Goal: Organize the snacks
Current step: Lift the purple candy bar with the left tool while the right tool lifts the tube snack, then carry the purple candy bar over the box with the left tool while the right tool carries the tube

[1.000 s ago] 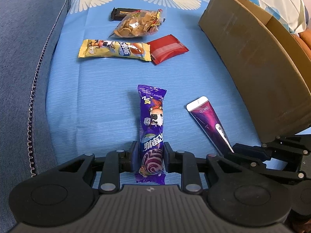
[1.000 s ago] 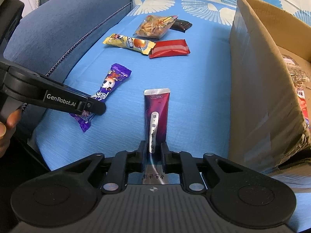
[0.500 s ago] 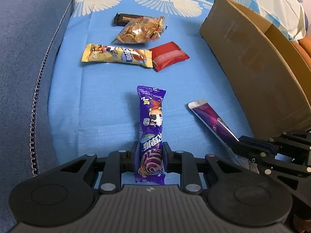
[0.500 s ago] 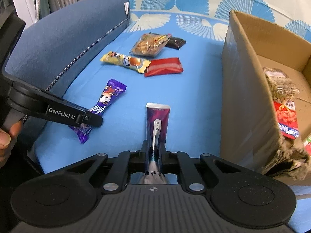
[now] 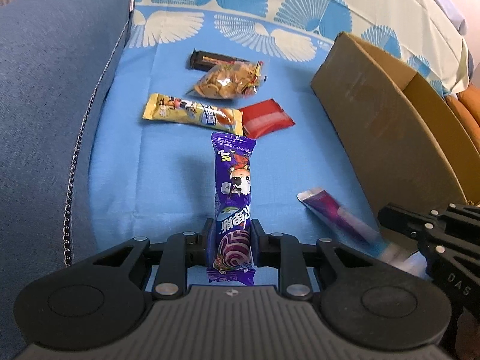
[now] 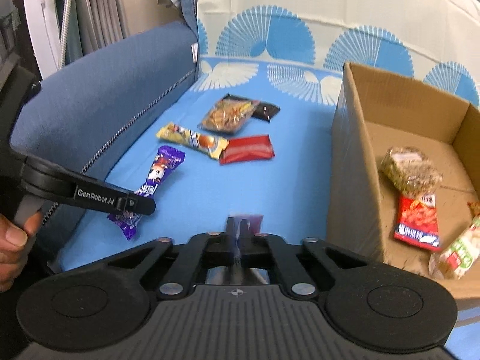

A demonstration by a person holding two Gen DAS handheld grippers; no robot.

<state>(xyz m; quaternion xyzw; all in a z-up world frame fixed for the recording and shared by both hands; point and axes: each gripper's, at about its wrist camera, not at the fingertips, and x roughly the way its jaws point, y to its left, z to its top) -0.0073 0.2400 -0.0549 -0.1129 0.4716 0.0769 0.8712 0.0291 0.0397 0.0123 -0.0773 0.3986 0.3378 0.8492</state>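
Up close in the left wrist view, the left gripper (image 5: pixel 230 241) pinched the purple snack bar (image 5: pixel 233 201) above the blue sofa cover (image 5: pixel 144 156), beside the cardboard box (image 5: pixel 390 114). From the right wrist view, the right gripper (image 6: pixel 240 240) had just closed tight on the purple tube (image 6: pixel 252 222), near the box (image 6: pixel 351 165) holding snacks.

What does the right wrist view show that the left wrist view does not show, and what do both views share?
Only the right wrist view shows the inside of the brown cardboard box: a seeded cereal bar, a red snack bag and a pale rice cake pack.

Only the left wrist view shows the full printed face of the purple snack bar clamped in the left gripper.

Both show the yellow wrapper, the red packet, the clear cracker bag and the dark bar.
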